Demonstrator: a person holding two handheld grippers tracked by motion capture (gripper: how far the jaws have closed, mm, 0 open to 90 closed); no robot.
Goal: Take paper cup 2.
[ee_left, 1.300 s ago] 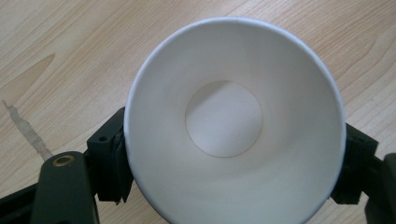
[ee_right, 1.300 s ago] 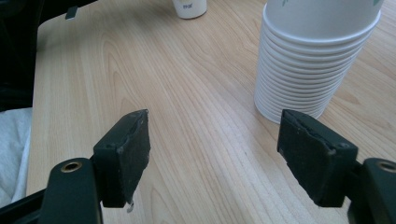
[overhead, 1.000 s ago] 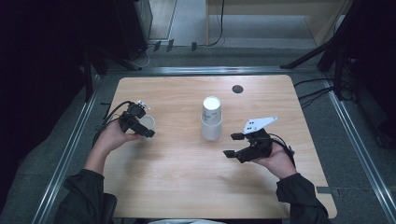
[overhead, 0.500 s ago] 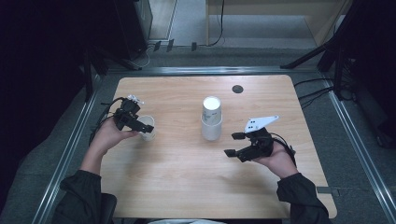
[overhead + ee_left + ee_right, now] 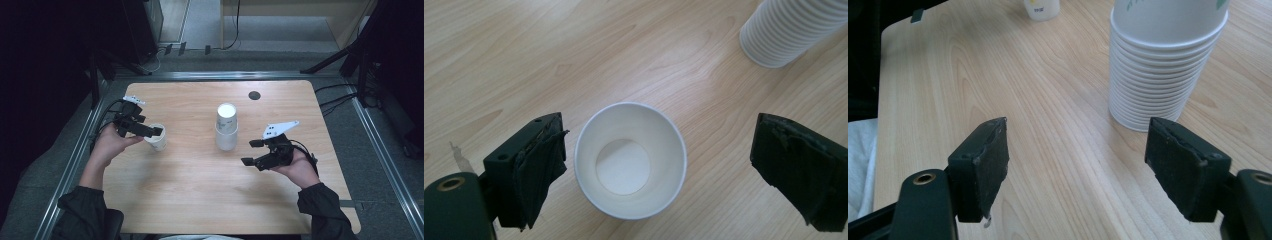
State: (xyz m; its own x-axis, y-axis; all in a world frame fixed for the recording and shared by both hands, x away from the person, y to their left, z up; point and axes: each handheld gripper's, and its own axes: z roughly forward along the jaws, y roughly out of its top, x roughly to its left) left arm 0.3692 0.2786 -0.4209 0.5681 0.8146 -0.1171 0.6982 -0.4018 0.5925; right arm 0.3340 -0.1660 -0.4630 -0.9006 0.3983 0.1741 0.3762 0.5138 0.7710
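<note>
A single white paper cup (image 5: 158,138) stands upright and empty on the wooden table (image 5: 190,200) at the left. My left gripper (image 5: 155,132) hovers just above it; its jaws have just been opening and now stand wide on either side of the cup's rim (image 5: 630,160) without touching it. In the left gripper view, the left gripper (image 5: 659,150) looks straight down into the cup. A stack of upside-down white cups (image 5: 226,127) stands mid-table. My right gripper (image 5: 248,152) is open and empty to the right of the stack (image 5: 1163,65).
A small dark round disc (image 5: 254,95) lies near the table's far edge. A metal frame (image 5: 80,150) runs around the table. Bare wood lies between the grippers and along the near edge.
The left gripper has opened off the single cup and lifted a little, leaving the cup standing. The right gripper and the stack have not moved.
</note>
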